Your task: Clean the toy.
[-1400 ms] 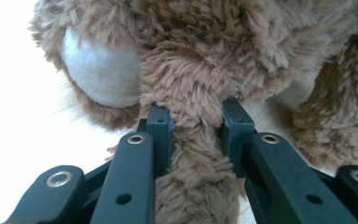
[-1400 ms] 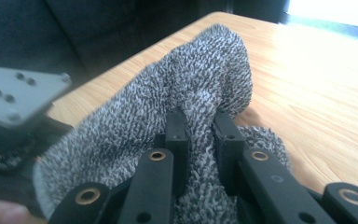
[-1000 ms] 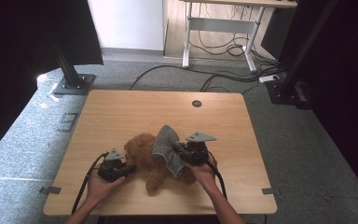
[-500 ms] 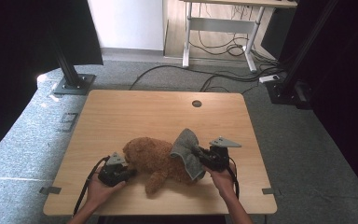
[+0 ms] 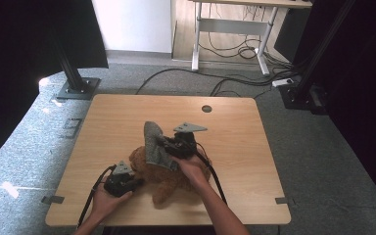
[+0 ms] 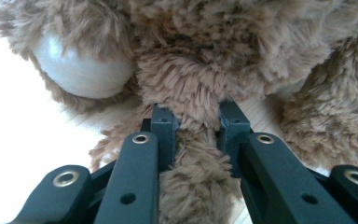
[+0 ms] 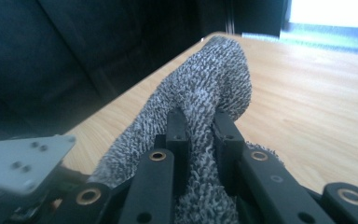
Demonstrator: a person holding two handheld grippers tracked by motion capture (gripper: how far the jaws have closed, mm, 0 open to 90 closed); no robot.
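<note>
A brown plush bear (image 5: 172,177) lies on the wooden table (image 5: 127,112) near its front edge. My left gripper (image 5: 136,182) sits at the bear's left side, shut on one furry limb (image 6: 193,107); both jaws press into the fur, and a pale rounded pad (image 6: 81,65) shows beside it. My right gripper (image 5: 165,146) hovers over the bear's far side, pointing left and shut on a grey knitted cloth (image 5: 154,144). The cloth (image 7: 214,79) stands up between the right gripper's (image 7: 199,123) jaws and hangs down onto the bear.
A round cable hole (image 5: 206,108) lies at the table's far edge. Cables trail from both grippers toward the front edge. A grey plate (image 7: 23,158) shows low at the left of the right gripper view. Desk legs and floor cables (image 5: 235,54) lie beyond the table.
My right gripper has swung left and farther back with the grey cloth, from the bear's right side to over the bear. The left gripper has kept its hold and place.
</note>
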